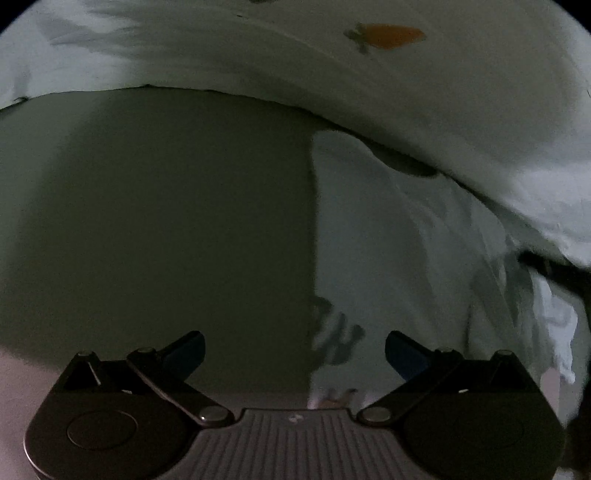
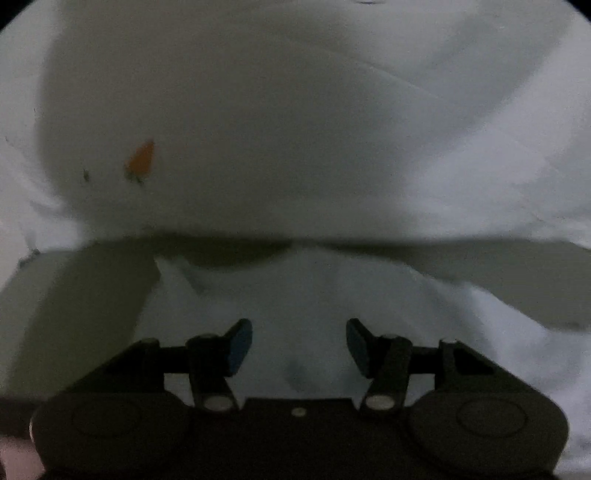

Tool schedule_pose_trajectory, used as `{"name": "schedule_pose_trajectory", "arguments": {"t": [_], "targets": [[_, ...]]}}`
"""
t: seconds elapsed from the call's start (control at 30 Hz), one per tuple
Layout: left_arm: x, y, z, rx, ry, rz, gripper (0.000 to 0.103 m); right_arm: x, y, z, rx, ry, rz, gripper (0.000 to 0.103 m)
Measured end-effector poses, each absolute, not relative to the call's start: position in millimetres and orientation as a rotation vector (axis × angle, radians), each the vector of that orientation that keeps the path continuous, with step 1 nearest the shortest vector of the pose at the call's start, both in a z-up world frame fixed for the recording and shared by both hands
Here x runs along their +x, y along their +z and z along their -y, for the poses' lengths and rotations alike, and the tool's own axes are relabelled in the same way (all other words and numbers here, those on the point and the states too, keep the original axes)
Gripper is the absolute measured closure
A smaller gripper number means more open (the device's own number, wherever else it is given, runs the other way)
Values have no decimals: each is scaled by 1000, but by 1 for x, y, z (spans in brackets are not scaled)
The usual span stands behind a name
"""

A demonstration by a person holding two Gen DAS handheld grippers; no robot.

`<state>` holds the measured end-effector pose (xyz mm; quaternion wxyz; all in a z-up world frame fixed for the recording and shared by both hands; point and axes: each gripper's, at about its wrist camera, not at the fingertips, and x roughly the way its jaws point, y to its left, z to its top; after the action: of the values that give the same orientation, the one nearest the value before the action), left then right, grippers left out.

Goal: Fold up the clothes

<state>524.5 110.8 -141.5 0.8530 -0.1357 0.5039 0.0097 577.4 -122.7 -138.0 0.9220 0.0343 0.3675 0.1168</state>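
Note:
A white garment (image 1: 388,251) with faint grey lettering lies on a dark olive surface (image 1: 155,221). A larger white cloth with an orange carrot print (image 1: 391,36) lies beyond it, and shows in the right wrist view (image 2: 140,160) too. My left gripper (image 1: 294,349) is open and empty, low over the garment's left edge. My right gripper (image 2: 299,339) is open and empty, just above the white garment (image 2: 303,295). The scene is dim and blurred.
The carrot-print white cloth (image 2: 295,129) fills the far side in both views. The dark surface (image 2: 74,302) shows to the left of the garment. A dark strap-like object (image 1: 554,269) shows at the right edge of the left wrist view.

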Motion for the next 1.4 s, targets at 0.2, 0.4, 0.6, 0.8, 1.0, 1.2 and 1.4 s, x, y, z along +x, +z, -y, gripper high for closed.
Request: {"name": "schedule_pose_trajectory", "arguments": {"t": [0.2, 0.4, 0.6, 0.8, 1.0, 1.2, 1.4], "targets": [[536, -154, -72, -101, -12, -1115, 1, 532, -159, 140, 84, 251, -835, 45], [544, -168, -52, 9, -4, -1142, 0, 551, -183, 133, 80, 217, -794, 48], [546, -170, -53, -11, 4, -1137, 0, 537, -170, 149, 148, 246, -736, 100], [554, -173, -47, -20, 22, -1134, 0, 509, -173, 182, 204, 163, -827, 98], [553, -171, -50, -12, 11, -1150, 0, 507, -177, 205, 358, 64, -860, 59], [561, -166, -53, -56, 0, -1198, 1, 531, -189, 210, 490, 80, -885, 44], [577, -133, -69, -316, -150, -1063, 12, 547, -193, 180, 305, 113, -902, 43]]}}
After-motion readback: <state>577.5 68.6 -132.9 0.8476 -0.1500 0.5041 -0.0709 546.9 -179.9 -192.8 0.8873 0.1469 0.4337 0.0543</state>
